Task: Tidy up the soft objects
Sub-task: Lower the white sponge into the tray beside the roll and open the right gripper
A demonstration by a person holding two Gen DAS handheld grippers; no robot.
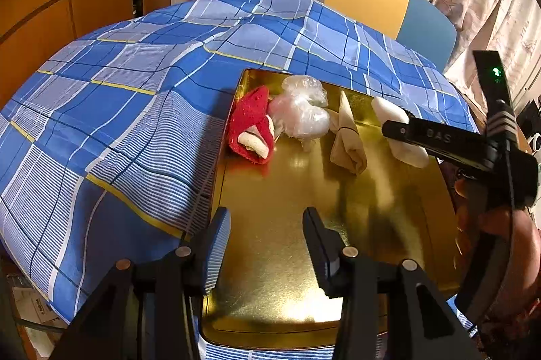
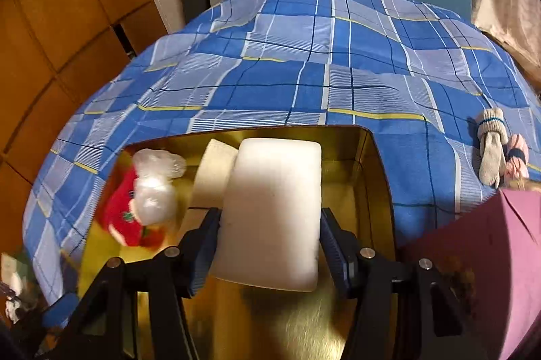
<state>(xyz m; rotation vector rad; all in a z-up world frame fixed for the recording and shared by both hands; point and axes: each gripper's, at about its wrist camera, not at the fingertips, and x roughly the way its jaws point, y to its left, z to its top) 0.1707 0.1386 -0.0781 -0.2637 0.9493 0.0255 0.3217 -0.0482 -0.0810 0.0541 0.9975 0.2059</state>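
Over gold tray (image 2: 375,157), right tongs (image 2: 268,224) angled down, gripping white sponge (image 2: 274,208)

The white sponge (image 2: 270,211) clamped in the right tool (image 2: 268,245) hides most of the cream cloth (image 2: 214,172) just beyond it. Left of that tool, the red sock (image 2: 121,218) smears into blur. Far right, a pink item (image 2: 517,157) behind the grey glove (image 2: 492,150) is too blurred to identify. The gold tray (image 1: 270,258) runs behind the left tool's fingers (image 1: 216,245).

Black gripper frames (image 1: 267,245) carry silver screws, and blue ribbed fingers (image 2: 333,245).
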